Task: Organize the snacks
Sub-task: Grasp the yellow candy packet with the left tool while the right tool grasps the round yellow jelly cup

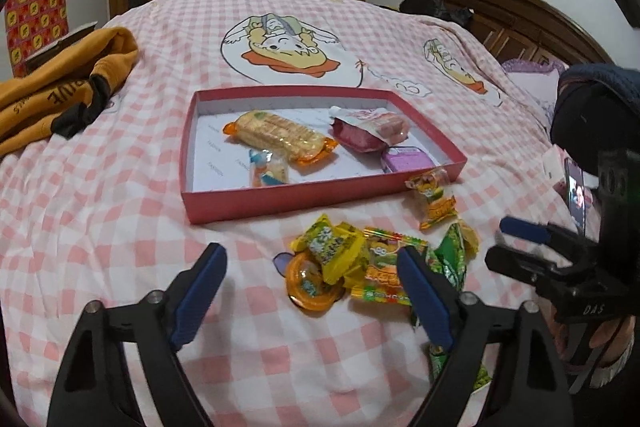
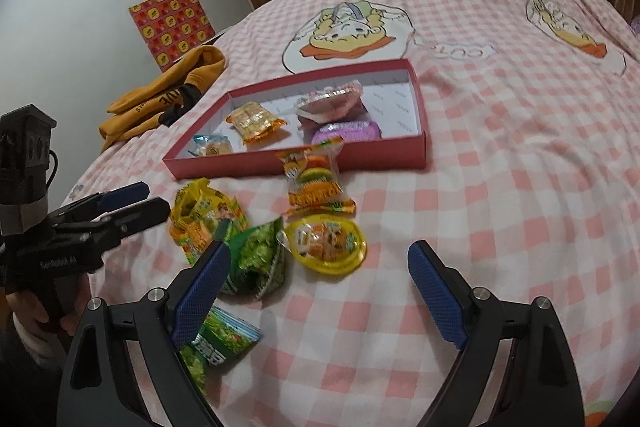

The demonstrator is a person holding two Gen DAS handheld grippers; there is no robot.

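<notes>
Pink checked bedding covers the bed (image 1: 100, 227), where a red box (image 1: 280, 197) already holds several snacks. More loose snacks (image 2: 256, 235) lie piled just in front of it. Both the left hand-held gripper (image 1: 312, 291) and the right hand-held gripper (image 2: 320, 287) hover released and empty. Best to take one packet at a time, likely the round yellow jelly cup (image 2: 328, 247), pinching its rim squarely before lifting it into the box's free space.

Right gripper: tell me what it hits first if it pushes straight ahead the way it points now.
Probably the yellow jelly cup, lying just ahead between the open jaws of the right gripper. Beyond it lies the burger gummy packet, then the red box. Depth is uncertain through the fisheye.
</notes>
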